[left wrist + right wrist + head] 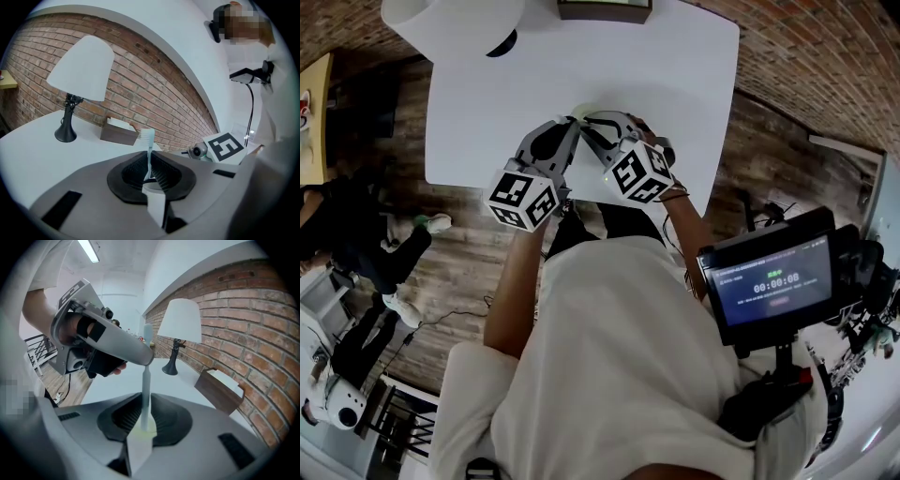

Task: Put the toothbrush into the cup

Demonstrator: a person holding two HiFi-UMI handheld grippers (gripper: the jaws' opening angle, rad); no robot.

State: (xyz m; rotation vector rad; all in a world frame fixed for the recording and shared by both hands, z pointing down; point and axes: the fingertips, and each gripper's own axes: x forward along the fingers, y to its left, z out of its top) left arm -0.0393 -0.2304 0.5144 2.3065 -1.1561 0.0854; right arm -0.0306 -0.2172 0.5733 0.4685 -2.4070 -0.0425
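Where the two grippers meet over the near part of the white table point(675, 84), the left gripper point(149, 169) has its jaws pressed together on the handle of a pale toothbrush point(148, 140). The toothbrush stands upright between the fingers, its bristle head rising clear above their tips. Just to the right of those fingers shows the marker cube point(226, 146) of the right gripper point(144, 420), near but not touching.

The right gripper's jaws are drawn in to a narrow gap around a pale yellow-green cup point(146, 431). Only a small part of the cup shows between the fingers, and how the pads sit on its wall cannot be made out. In the right gripper view the toothbrush's shaft runs down between these fingers and its lower end meets the cup; whether it is already inside is not clear. The left gripper's tip clamps the shaft a little above the right fingertips, with the brush head poking out past it.

Beyond the left fingertips and slightly to their left, a brown tissue box point(118, 133) sits farther back on the table with a white sheet sticking up. Farther left of it stands a lamp point(82, 70) with a black base and a white shade. Behind both runs a brick wall point(154, 89)
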